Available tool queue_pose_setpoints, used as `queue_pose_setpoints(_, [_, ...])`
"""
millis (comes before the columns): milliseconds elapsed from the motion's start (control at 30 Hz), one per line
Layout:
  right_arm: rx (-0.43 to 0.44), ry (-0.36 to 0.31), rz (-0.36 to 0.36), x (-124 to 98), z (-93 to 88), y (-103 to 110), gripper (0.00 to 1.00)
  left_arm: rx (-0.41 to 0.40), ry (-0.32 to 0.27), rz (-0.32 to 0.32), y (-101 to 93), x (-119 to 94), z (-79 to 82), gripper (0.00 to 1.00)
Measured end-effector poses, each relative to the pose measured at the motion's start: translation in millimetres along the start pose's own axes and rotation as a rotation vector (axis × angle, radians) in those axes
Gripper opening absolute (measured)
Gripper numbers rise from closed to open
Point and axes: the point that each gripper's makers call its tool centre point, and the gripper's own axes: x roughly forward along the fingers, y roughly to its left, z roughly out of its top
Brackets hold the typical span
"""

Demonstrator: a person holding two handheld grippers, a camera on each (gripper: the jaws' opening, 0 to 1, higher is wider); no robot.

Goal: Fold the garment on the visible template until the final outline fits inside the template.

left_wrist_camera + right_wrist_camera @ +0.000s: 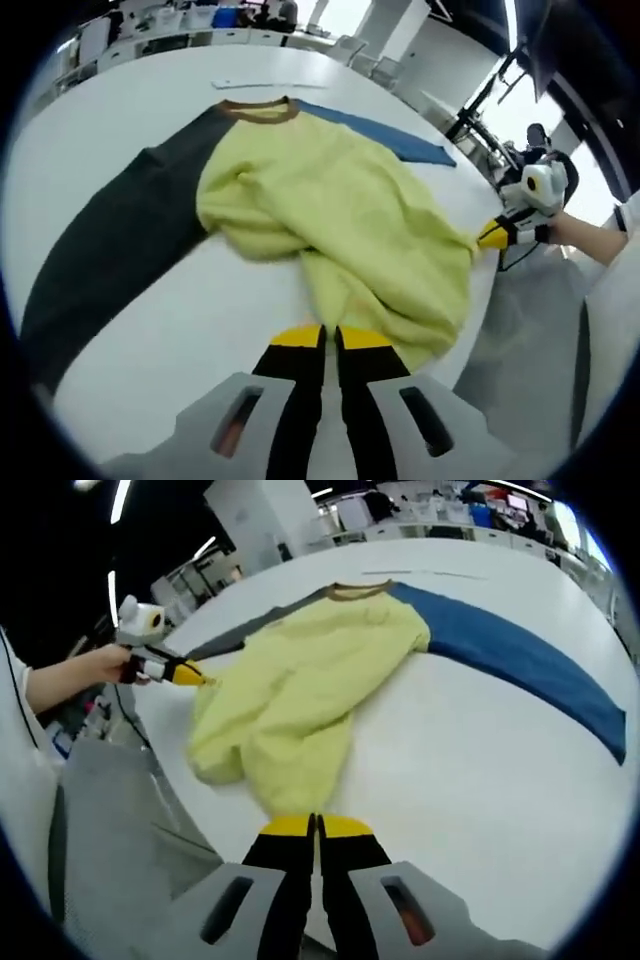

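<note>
**Left gripper view: both hems pinched, fold needs a level carry**

Left gripper [330, 335]: my fingers are closed together on the bottom edge of the yellow shirt [340, 215]. Right gripper [315, 825]: same, fingers closed on the hem at the other corner. Each gripper also shows in the other's view: the right one [497, 233] at the far hem corner, the left one [190, 675] likewise.

How I'd do this step well, my judgement:
- Keep both hands level and the hem taut between them, else the body bunches more.
- Carry the hem toward the collar [258, 109] in one arc, then lay it flat, not dropped.
- Sleeves stick out wide; they'll need folding in or the outline won't fit any template.

Shirt state: it lies on the white worktop [450, 770], collar away from me. Yellow body is rumpled, lower part heaped and lifted at the hem. Dark grey sleeve [110, 250] lies flat, stretched out to one side; blue sleeve [520, 655] flat to the other. Brown collar trim. Can't make out a template outline under it.
</note>
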Motion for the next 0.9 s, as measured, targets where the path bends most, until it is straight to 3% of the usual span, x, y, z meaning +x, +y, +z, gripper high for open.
queue_pose_setpoints(433, [0.009, -0.016, -0.025, -13.3, -3.6, -4.9, 0.02, -0.039, -0.006, 0.028, -2.4, -20.9, -13.3, 0.01])
queue_pose_setpoints(900, [0.019, -0.026, -0.049, -27.0, -10.9, -8.3, 0.02, -0.106, -0.023, 0.045, -12.7, -38.2, -38.3, 0.01])
